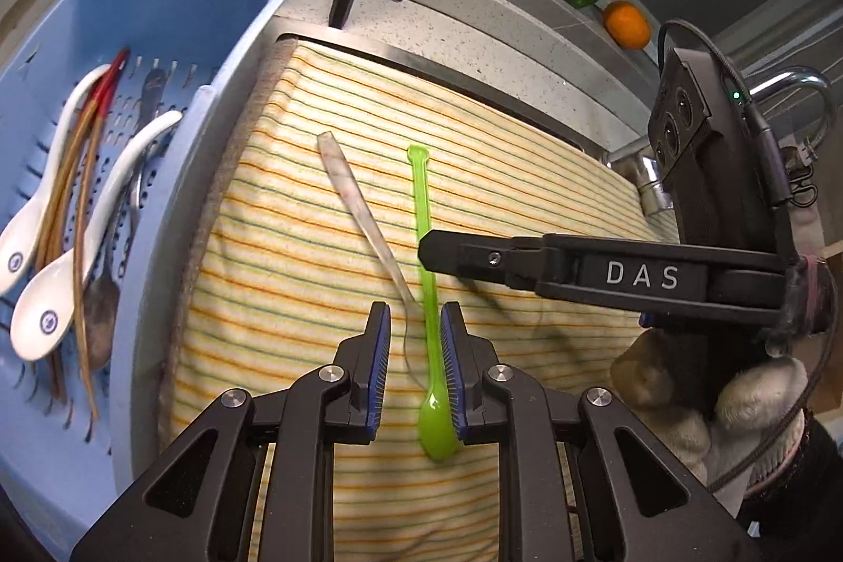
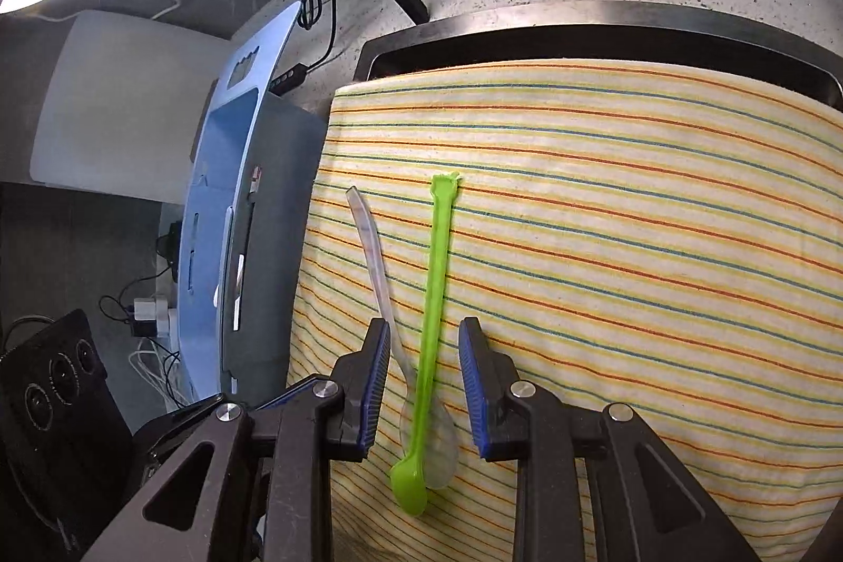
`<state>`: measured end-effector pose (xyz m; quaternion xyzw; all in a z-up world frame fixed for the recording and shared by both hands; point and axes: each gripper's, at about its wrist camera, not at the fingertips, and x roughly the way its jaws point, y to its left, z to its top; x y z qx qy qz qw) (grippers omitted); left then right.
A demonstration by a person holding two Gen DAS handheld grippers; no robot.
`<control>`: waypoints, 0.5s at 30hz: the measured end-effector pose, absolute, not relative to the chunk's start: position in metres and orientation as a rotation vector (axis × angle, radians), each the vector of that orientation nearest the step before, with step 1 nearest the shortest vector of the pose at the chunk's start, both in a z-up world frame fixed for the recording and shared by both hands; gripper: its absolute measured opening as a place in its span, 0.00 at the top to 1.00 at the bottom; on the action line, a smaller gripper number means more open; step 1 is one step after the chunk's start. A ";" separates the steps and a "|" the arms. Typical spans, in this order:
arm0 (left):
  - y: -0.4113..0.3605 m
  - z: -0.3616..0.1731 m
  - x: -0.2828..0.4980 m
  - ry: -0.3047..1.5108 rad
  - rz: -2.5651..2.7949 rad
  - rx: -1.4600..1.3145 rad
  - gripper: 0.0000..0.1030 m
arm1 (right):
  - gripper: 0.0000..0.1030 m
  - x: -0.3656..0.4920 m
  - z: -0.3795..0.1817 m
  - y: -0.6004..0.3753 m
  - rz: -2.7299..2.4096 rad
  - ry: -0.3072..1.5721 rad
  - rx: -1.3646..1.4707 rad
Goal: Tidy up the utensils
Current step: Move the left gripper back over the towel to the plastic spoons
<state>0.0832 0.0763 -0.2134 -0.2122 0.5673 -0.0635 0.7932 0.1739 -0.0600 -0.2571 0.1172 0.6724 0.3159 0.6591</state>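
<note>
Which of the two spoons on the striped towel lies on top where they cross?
The green spoon lies on top. Its opaque handle runs unbroken across the clear plastic spoon, whose bowl shows through beneath it near the claws.

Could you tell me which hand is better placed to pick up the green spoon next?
Probably the left. Its tongs straddle the green spoon closely above the bowl. The right tongs straddle it too, but the clear spoon also lies between them.
</note>
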 end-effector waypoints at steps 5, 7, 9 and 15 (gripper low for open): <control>0.076 -0.221 0.091 1.237 -0.134 -0.455 0.83 | 0.76 0.176 -0.259 -0.050 0.700 1.532 0.225; 0.078 -0.222 0.093 1.240 -0.131 -0.456 0.83 | 0.77 0.177 -0.259 -0.046 0.684 1.533 0.202; 0.080 -0.222 0.093 1.241 -0.132 -0.458 0.83 | 0.80 0.178 -0.258 -0.041 0.665 1.534 0.168; 0.084 -0.222 0.094 1.241 -0.130 -0.469 0.83 | 0.90 0.175 -0.256 -0.027 0.650 1.522 0.052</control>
